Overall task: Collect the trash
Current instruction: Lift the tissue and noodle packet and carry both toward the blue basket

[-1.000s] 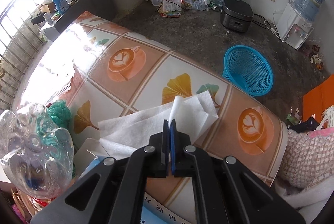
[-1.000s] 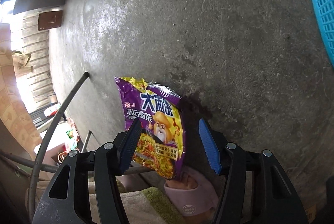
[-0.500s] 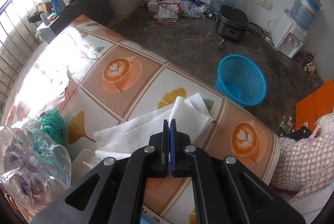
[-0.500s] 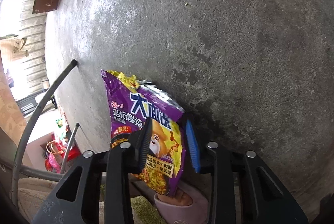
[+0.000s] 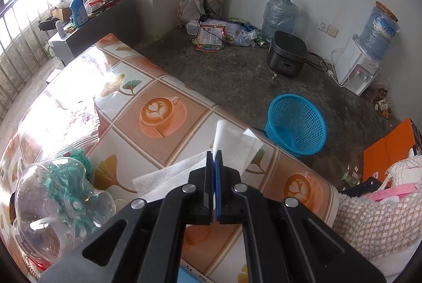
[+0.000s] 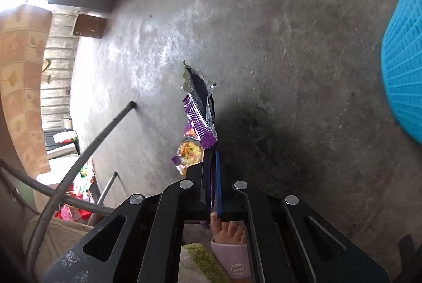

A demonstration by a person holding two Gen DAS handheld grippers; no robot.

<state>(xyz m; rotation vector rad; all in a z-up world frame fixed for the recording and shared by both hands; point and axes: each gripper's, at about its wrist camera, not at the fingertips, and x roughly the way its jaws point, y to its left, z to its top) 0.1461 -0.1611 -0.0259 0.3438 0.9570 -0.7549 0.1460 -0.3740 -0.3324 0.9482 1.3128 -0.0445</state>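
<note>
The tabletop [image 5: 163, 109], covered in a coffee-cup and ginkgo-leaf print, runs out of view at the lower left, and glare from the window washes out its far corner. On the concrete floor just beyond its edge stands the blue mesh wastebasket [image 5: 295, 124]; the part of its inside that shows holds nothing, and in the right wrist view only a slice of its wall [image 6: 403, 58] shows at the frame edge. A clear plastic bottle [image 5: 52, 201] at lower left has green netting behind it. The left hand-held gripper [image 5: 214, 155] is pressed together on a white paper towel [image 5: 232, 148] above the tabletop. The right hand-held gripper [image 6: 211, 153], its jaws having just been closing, pinches a purple instant-noodle wrapper [image 6: 199, 114] lifted clear of the floor, its print folded and hard to read.
</note>
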